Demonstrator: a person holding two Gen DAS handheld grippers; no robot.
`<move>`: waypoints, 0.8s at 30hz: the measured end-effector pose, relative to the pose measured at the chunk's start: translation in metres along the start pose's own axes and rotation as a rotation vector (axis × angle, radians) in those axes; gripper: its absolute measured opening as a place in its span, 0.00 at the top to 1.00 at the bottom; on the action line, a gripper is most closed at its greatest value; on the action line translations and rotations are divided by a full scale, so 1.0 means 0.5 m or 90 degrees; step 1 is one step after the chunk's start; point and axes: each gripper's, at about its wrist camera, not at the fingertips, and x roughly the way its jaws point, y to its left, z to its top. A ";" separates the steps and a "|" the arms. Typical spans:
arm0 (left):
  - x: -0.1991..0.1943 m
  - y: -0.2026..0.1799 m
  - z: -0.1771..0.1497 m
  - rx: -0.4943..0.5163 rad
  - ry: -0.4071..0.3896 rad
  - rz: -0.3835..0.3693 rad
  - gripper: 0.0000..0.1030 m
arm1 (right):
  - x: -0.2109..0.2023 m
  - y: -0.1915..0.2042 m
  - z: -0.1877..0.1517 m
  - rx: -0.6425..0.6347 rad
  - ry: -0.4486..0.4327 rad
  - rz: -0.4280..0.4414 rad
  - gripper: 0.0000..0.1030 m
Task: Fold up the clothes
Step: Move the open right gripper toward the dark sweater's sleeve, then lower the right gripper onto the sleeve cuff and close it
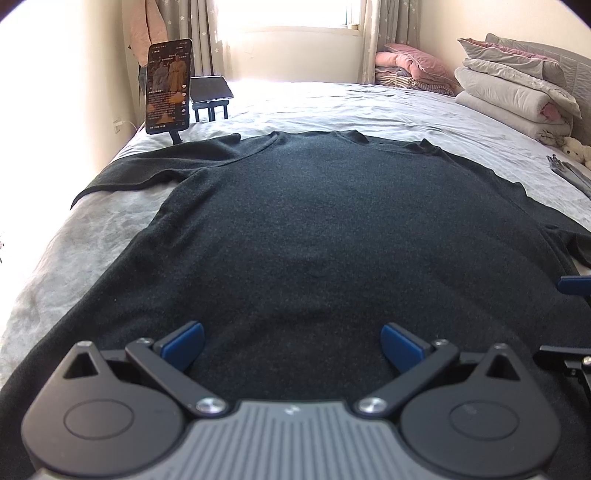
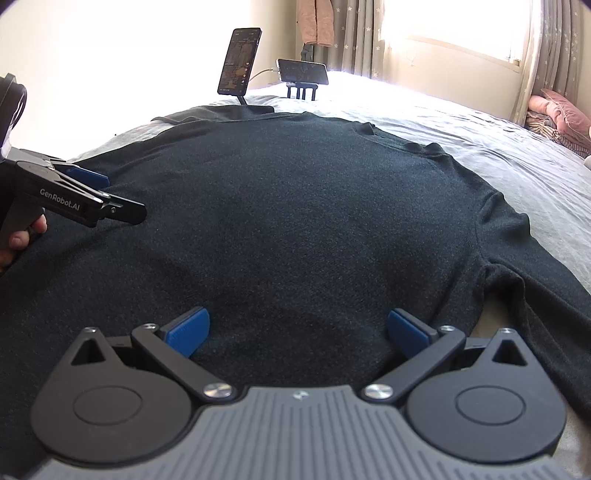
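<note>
You face a grey-sheeted bed (image 1: 369, 107); beyond its far edge a bright window (image 1: 288, 14) with starred curtains (image 1: 384, 33), folded quilts (image 1: 517, 92) at the right edge.

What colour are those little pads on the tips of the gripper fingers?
Blue pads on black metal fingers, clearest in the right wrist view.

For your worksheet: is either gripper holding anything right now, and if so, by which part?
Nothing is held. The left gripper and right gripper are both open above the dark sweater, which lies flat on the bed.

left gripper (image 1: 291, 345) jaws spread wide, right gripper (image 2: 298, 332) jaws spread wide, side by side, both empty
</note>
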 end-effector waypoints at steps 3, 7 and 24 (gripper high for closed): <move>0.001 0.004 0.000 -0.004 0.000 -0.002 0.00 | -0.001 -0.003 0.002 0.005 0.002 0.001 0.00; -0.001 0.004 -0.001 -0.006 -0.002 0.000 0.00 | -0.003 0.002 0.004 0.001 -0.001 -0.014 0.00; -0.007 0.005 0.005 -0.022 -0.004 -0.020 0.00 | -0.064 -0.103 0.005 0.280 -0.022 -0.110 0.00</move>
